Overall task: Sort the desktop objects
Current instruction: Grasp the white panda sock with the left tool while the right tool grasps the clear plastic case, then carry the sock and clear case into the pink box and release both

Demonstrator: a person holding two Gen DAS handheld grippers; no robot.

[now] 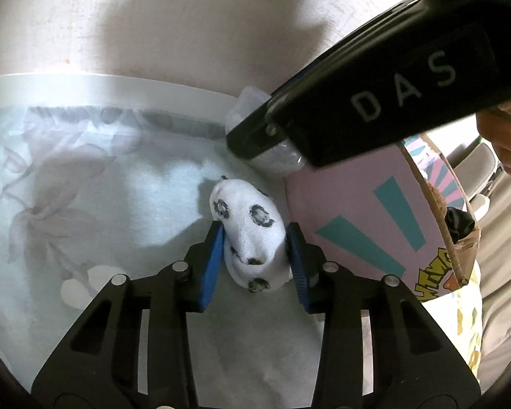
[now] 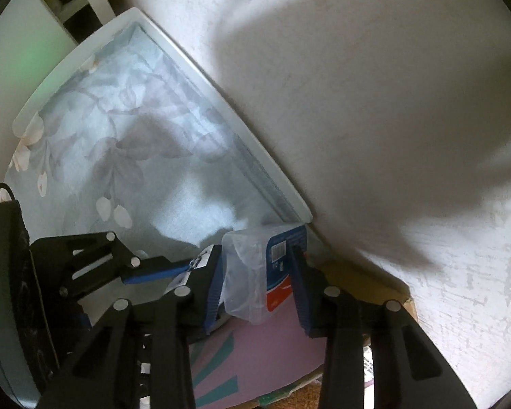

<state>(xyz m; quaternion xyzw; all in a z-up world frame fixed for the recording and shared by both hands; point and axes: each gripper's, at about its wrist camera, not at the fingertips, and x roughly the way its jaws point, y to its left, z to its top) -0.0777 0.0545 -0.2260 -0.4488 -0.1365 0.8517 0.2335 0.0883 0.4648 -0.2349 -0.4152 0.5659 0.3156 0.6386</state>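
White sock (image 1: 248,235), grey-black spots; pink box (image 1: 351,211), teal stripes.

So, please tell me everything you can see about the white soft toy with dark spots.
The white soft toy with dark spots looks plush, with fuzzy grey-black blotches scattered over its rounded, elongated body. It rests on the pale floral cloth, one end pointing away from the camera. The left gripper has its blue pads pressed against both of its sides. The pink patterned box stands just beside it.
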